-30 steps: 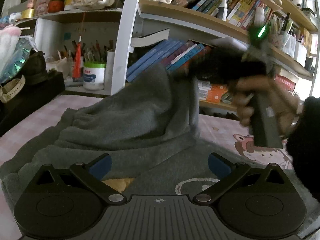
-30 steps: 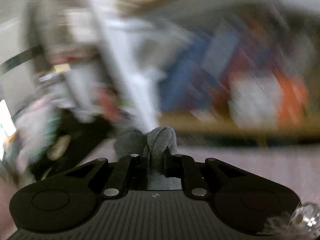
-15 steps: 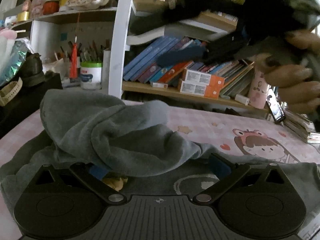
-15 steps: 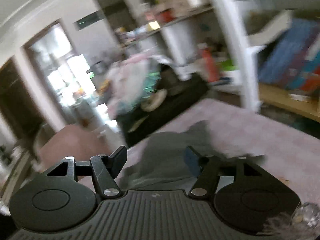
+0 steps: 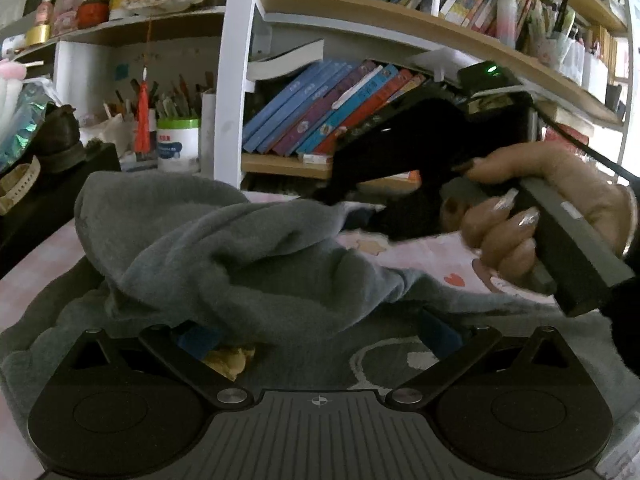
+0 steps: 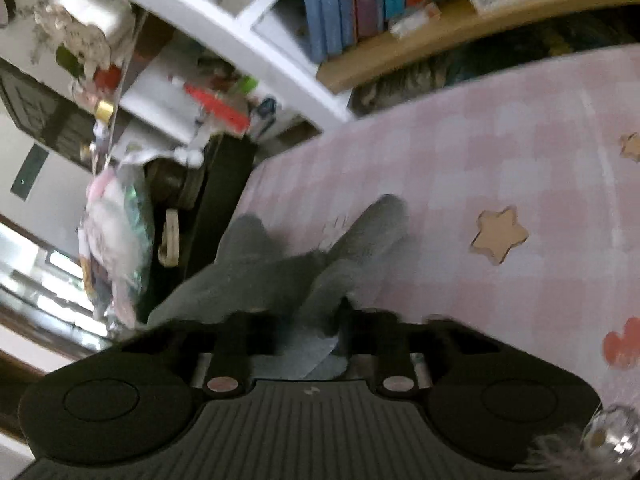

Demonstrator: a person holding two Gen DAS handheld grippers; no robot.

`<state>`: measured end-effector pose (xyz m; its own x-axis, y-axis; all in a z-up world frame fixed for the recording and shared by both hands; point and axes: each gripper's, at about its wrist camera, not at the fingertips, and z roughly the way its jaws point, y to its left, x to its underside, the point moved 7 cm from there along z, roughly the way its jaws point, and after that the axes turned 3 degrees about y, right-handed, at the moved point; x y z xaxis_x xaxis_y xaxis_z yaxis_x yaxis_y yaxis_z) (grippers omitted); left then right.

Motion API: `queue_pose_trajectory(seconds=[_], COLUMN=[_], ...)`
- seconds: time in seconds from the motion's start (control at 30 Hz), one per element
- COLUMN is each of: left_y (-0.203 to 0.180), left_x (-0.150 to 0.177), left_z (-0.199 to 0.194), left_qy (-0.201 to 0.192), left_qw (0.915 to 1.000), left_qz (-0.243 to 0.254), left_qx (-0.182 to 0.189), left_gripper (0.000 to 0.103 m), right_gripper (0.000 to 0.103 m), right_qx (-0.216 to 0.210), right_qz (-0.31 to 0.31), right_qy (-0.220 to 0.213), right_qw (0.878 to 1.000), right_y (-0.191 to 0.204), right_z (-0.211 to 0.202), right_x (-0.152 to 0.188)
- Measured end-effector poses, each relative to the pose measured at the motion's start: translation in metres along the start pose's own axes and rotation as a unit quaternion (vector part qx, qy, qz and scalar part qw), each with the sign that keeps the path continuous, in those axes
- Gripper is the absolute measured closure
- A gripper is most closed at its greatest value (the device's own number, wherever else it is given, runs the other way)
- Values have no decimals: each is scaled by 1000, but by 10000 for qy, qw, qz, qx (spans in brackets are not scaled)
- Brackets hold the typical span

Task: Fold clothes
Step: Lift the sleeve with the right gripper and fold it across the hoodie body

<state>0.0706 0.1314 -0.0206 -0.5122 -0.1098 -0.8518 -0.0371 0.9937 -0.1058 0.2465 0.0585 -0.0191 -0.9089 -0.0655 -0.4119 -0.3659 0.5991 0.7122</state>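
Note:
A grey fleece garment [image 5: 248,264] lies bunched on a pink patterned sheet [image 5: 432,248], one fold heaped over its middle. My left gripper [image 5: 320,332] is open and low over the garment's near part, with a printed white ring [image 5: 384,356] and a yellow patch [image 5: 228,360] between its fingers. My right gripper [image 6: 308,320] is shut on a fold of the grey garment [image 6: 280,276] at its far edge. The right gripper also shows in the left wrist view [image 5: 360,188], held by a hand [image 5: 540,208] at the right.
A white bookshelf [image 5: 232,80] with many books [image 5: 332,108] stands behind the bed. A pen pot [image 5: 178,144] and a black box [image 5: 52,184] with a watch are at the left. The pink sheet [image 6: 500,168] with star prints extends right.
The right gripper let go of the garment's fold after laying it over, opened, then swung back down and shut on the garment's far edge. The left gripper stayed put, open.

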Motion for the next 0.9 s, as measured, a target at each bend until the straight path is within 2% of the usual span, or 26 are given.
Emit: queue_pose_trajectory(seconds=[0.1, 0.17, 0.27, 0.37, 0.43, 0.53, 0.63, 0.7, 0.8, 0.83, 0.87, 0.9], left_y=[0, 0, -1, -1, -1, -2, -1, -1, -2, -3, -3, -3], left_x=[0, 0, 0, -1, 0, 0, 1, 1, 1, 1, 1, 1], left_z=[1, 0, 0, -1, -1, 0, 0, 1, 2, 1, 1, 1], left_qy=[22, 8, -5, -35, -38, -19, -1, 12, 25, 23, 20, 15], left_qw=[10000, 10000, 10000, 10000, 10000, 10000, 10000, 10000, 9999, 9999, 9999, 9999], left_qz=[8, 16, 32, 41, 43, 61, 60, 69, 101, 118, 131, 140], left_qx=[-23, -21, -20, -1, 9, -7, -25, -32, -37, -38, -36, -32], left_gripper=[0, 0, 0, 0, 0, 0, 0, 0, 0, 0, 0, 0], right_gripper=[94, 94, 94, 94, 90, 79, 68, 60, 62, 68, 80, 81], right_qx=[329, 652, 1372, 2357, 2783, 3025, 2944, 2911, 2941, 2958, 2994, 3009], right_qz=[-312, -389, -356, -163, 5, 567, 974, 990, 975, 953, 875, 814], right_qy=[-620, -1273, -2308, -2887, -2774, -2434, -2387, -2492, -2527, -2532, -2511, -2490], right_qw=[9970, 9890, 9626, 9278, 9195, 9198, 9203, 9184, 9166, 9161, 9163, 9170], right_y=[-1, -9, -34, -78, -111, -162, -191, -196, -199, -200, -201, -202], right_z=[-32, -68, -131, -178, -189, -191, -191, -193, -197, -198, -197, -198], right_x=[-15, -28, -43, -43, -39, -29, -16, -11, -9, -9, -11, -14])
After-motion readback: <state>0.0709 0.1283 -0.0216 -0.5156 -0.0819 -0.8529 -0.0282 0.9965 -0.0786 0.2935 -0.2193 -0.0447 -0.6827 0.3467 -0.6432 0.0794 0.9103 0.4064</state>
